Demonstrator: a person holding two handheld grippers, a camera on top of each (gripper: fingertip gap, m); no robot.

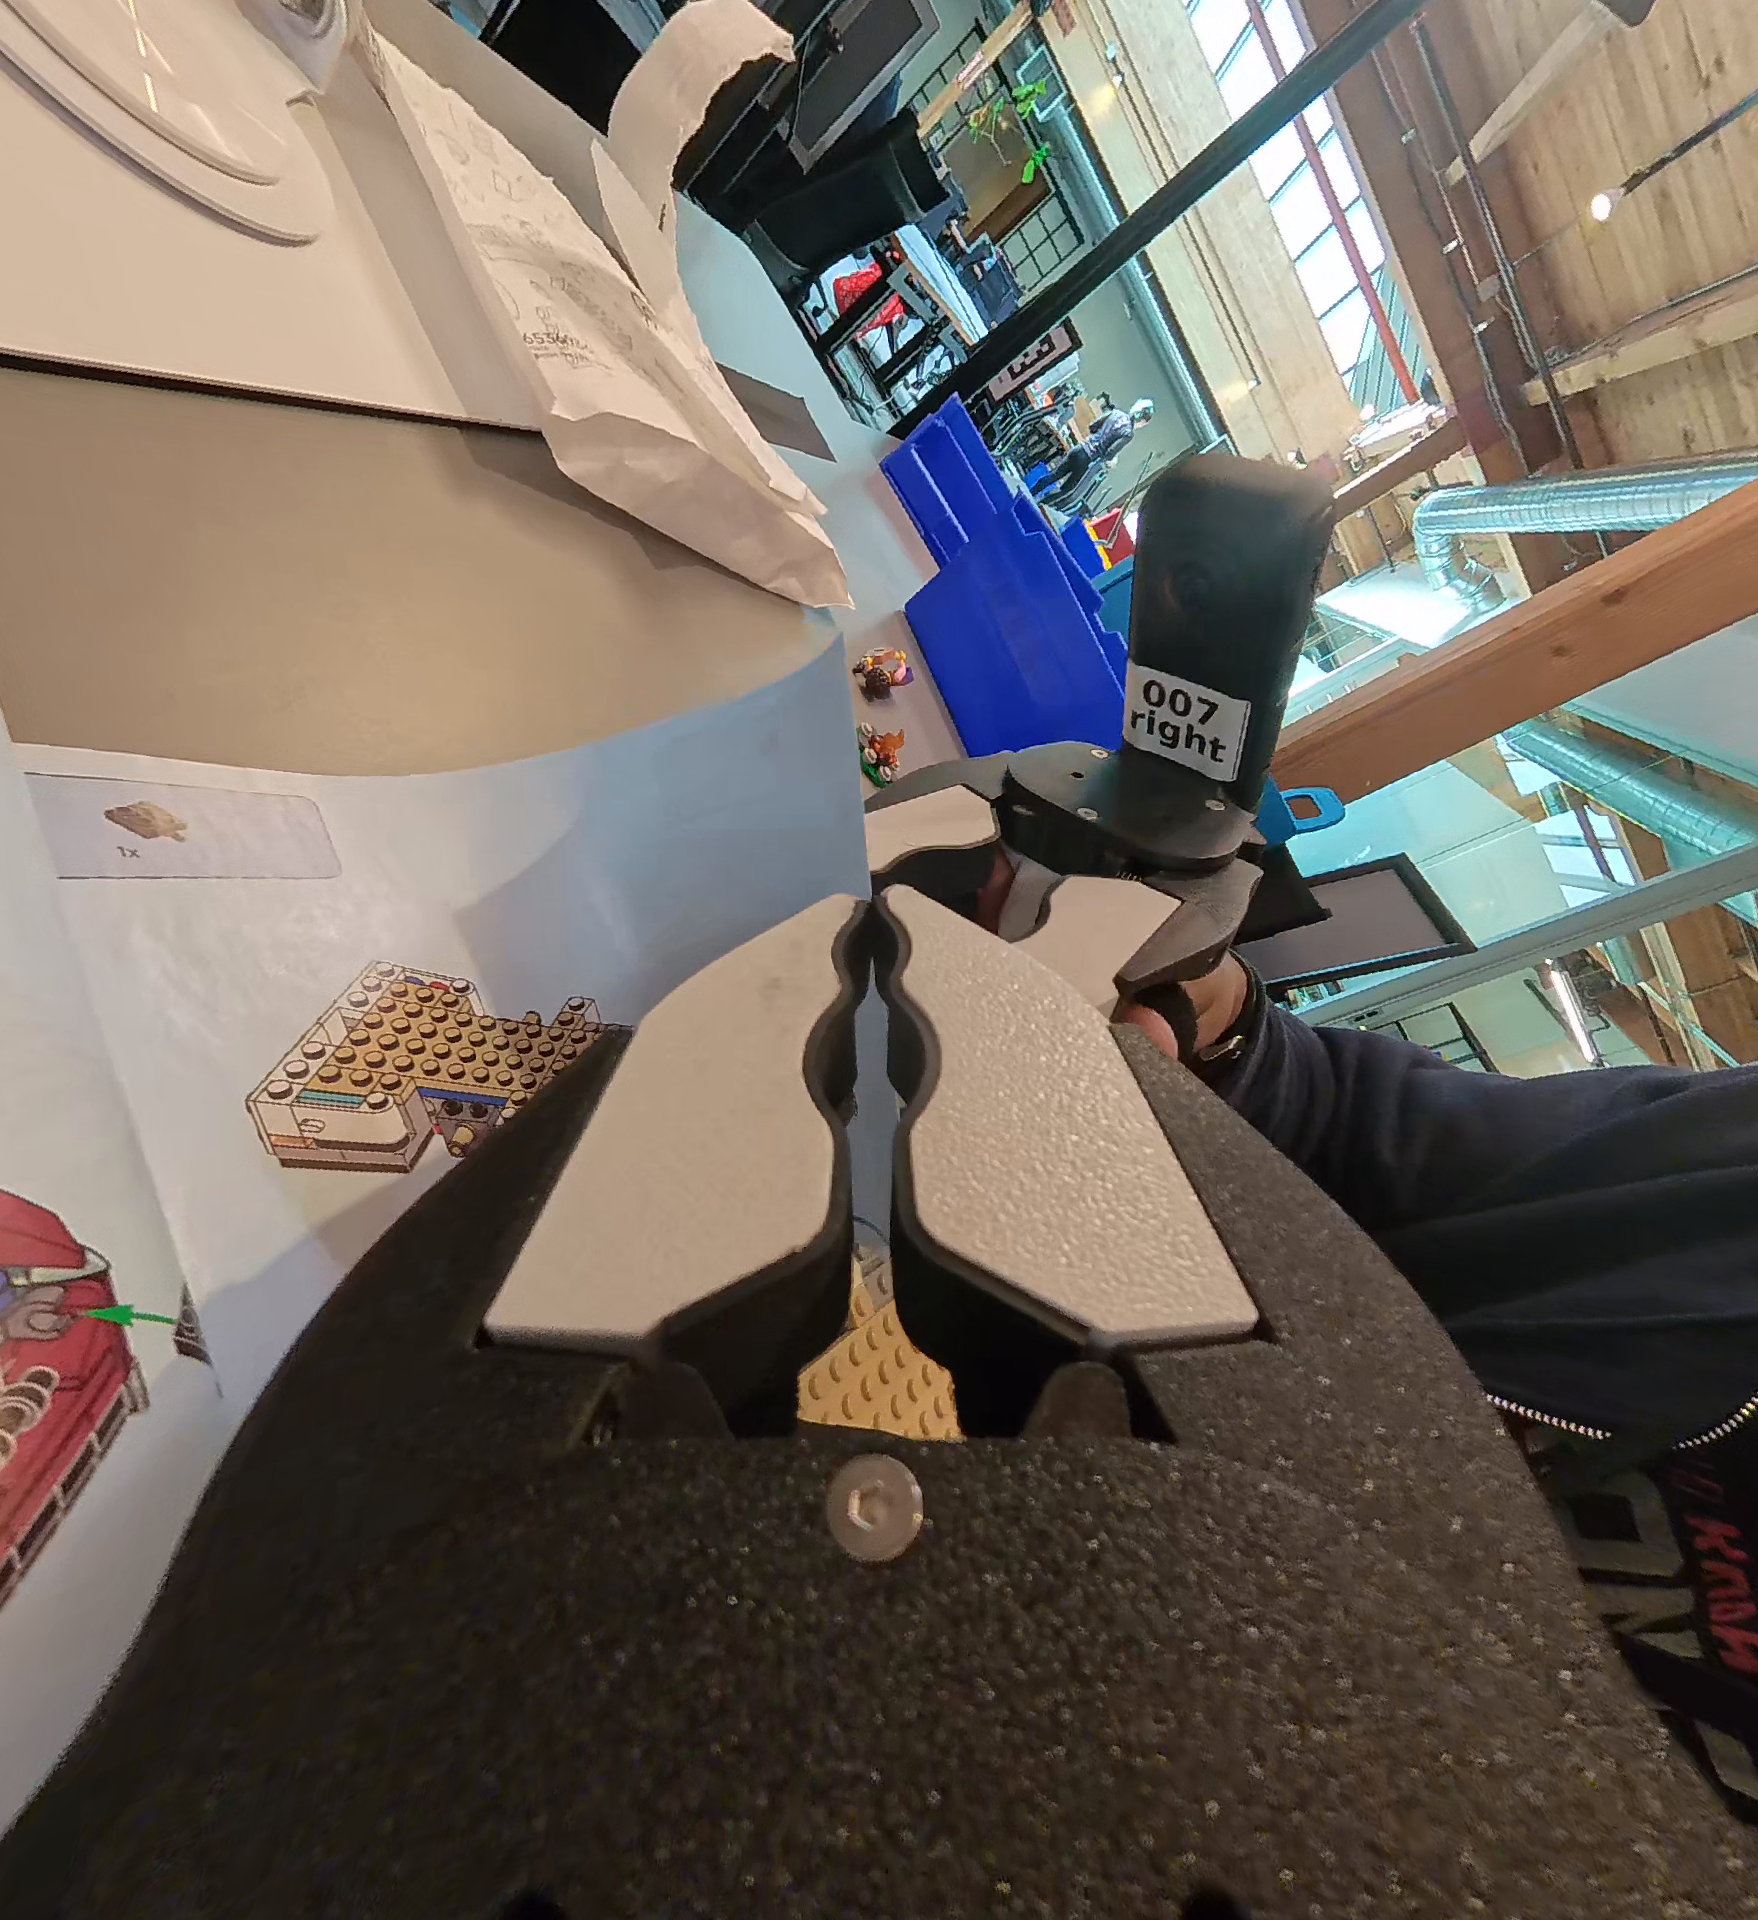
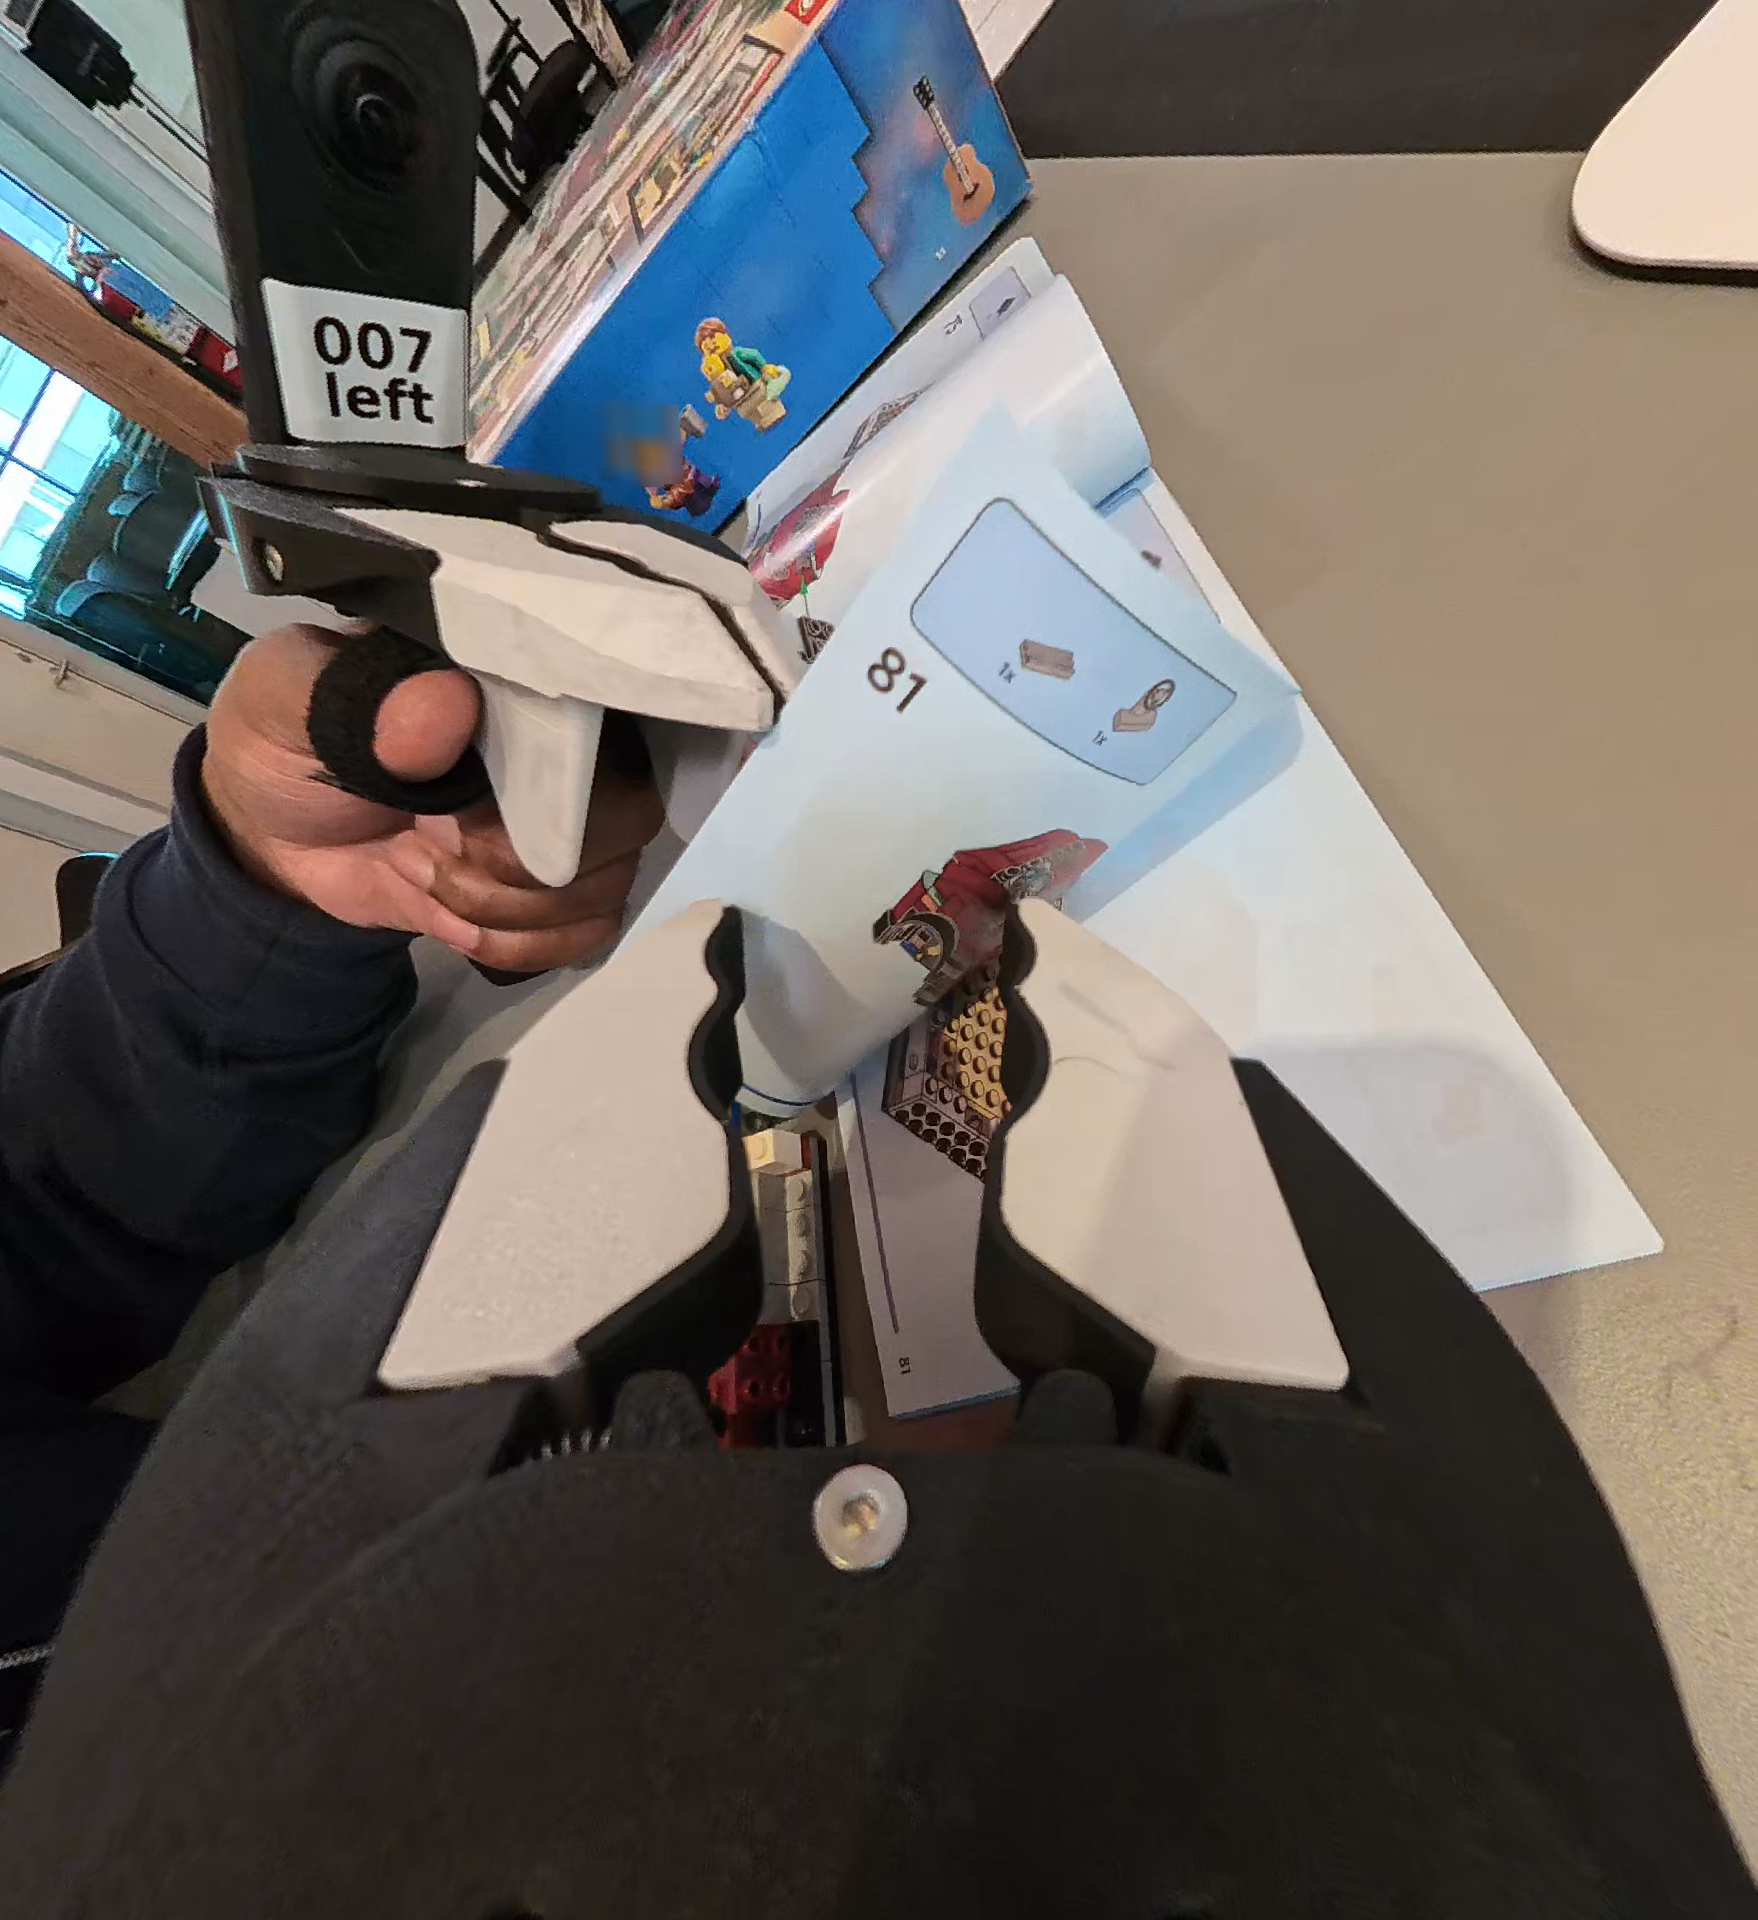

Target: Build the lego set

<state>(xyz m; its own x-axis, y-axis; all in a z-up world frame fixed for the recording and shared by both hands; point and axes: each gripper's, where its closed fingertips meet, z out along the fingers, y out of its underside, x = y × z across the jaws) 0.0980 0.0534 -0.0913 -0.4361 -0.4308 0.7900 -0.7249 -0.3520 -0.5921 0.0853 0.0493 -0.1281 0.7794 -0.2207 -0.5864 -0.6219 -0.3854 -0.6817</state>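
Blue box (image 2: 750,239), white paper bag (image 1: 646,416)

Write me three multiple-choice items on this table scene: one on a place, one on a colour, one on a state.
1. Where does the blue cardboard toy box stand?
A) on the grey table, past the open instruction booklet
B) on the floor
C) on a chair

2. What background colour has the booklet's lifted, curled paper page?
A) red
B) light blue
C) green

3. How do the left claw's fingers stand?
A) wide apart
B) closed together
C) hidden

Answers:
1. A, the box rests on the tabletop behind the booklet.
2. B, pale blue surrounds its printed pictures.
3. B, the two fingertips meet with no gap.
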